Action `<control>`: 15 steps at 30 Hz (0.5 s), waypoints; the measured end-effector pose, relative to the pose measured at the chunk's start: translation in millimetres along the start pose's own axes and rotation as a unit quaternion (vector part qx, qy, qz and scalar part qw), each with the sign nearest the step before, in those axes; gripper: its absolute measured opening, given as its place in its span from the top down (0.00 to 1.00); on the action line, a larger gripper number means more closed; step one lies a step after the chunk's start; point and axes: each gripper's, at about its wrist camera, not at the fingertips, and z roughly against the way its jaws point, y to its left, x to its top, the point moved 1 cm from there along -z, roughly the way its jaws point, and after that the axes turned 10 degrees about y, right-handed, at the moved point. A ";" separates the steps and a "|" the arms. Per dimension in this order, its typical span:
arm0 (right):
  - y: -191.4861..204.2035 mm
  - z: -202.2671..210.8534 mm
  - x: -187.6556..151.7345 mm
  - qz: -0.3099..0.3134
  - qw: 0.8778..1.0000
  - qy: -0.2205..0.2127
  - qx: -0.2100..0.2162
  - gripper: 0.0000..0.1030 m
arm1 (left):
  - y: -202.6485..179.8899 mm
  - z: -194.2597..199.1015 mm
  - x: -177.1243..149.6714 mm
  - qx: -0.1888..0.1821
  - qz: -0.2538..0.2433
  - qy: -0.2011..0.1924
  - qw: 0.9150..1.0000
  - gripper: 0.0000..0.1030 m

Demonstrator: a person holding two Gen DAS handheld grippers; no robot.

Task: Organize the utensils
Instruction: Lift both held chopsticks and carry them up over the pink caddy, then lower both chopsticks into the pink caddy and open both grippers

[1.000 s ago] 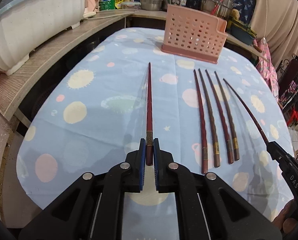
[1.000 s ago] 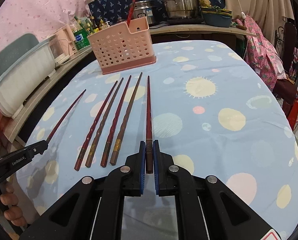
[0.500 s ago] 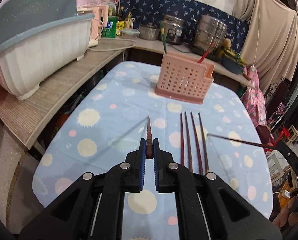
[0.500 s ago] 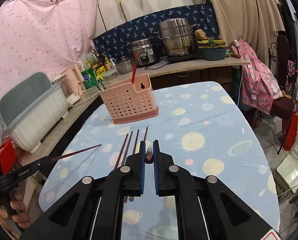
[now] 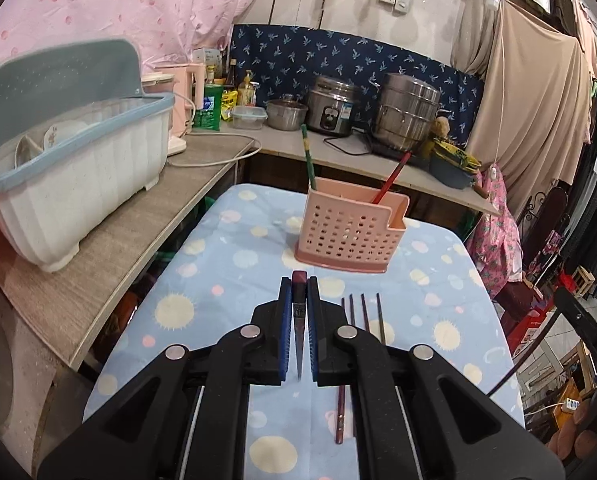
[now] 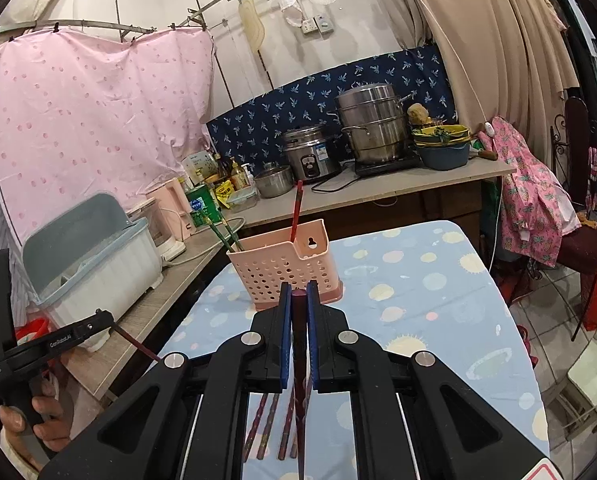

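Nearest, the left gripper is clamped on a dark red chopstick, held steeply on end so it can drop into the pink utensil basket ahead. The right gripper likewise pinches its own chopstick, raised in front of the basket. Between the grippers and the basket, four chopsticks lie side by side on the spotted tablecloth, probably awaiting their turn. The basket already holds a red stick and green ones.
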 end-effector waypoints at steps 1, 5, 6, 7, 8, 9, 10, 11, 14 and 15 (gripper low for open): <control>0.8 -1.8 4.3 0.001 1.000 -0.002 0.002 0.93 | -2.2 -0.7 3.5 -0.004 -0.001 0.000 1.000 0.93; 4.9 -6.2 25.4 0.002 1.000 -0.019 0.012 0.93 | -8.7 -3.0 26.9 -0.018 -0.003 -0.006 1.000 0.93; 6.3 -6.7 31.8 0.002 1.000 -0.024 0.016 0.93 | -9.9 -2.6 33.2 -0.020 -0.003 -0.010 1.000 0.93; 8.1 -7.3 38.5 0.002 0.999 -0.030 0.020 0.93 | -11.1 -2.4 39.5 -0.022 -0.002 -0.014 1.000 0.93; 10.1 -8.7 46.4 0.002 0.999 -0.035 0.024 0.93 | -12.8 -2.3 47.8 -0.024 -0.002 -0.020 1.000 0.93; 12.4 -10.8 54.9 0.004 0.999 -0.041 0.025 0.93 | -14.4 -2.1 54.6 -0.025 -0.003 -0.024 0.999 0.93; 14.8 -13.4 62.4 0.006 0.999 -0.046 0.026 0.93 | -16.3 -1.9 61.7 -0.024 -0.003 -0.030 0.999 0.93; 17.1 -16.5 71.1 0.009 0.998 -0.052 0.026 0.93 | -18.6 -2.5 71.0 -0.022 -0.004 -0.036 0.999 0.93; 23.0 -28.6 99.5 0.015 0.997 -0.066 0.026 0.93 | -23.4 -4.3 99.4 -0.024 0.000 -0.050 0.998 0.93; 24.5 -33.1 108.2 0.015 0.997 -0.070 0.026 0.93 | -24.1 -5.6 108.9 -0.027 0.003 -0.054 0.998 0.93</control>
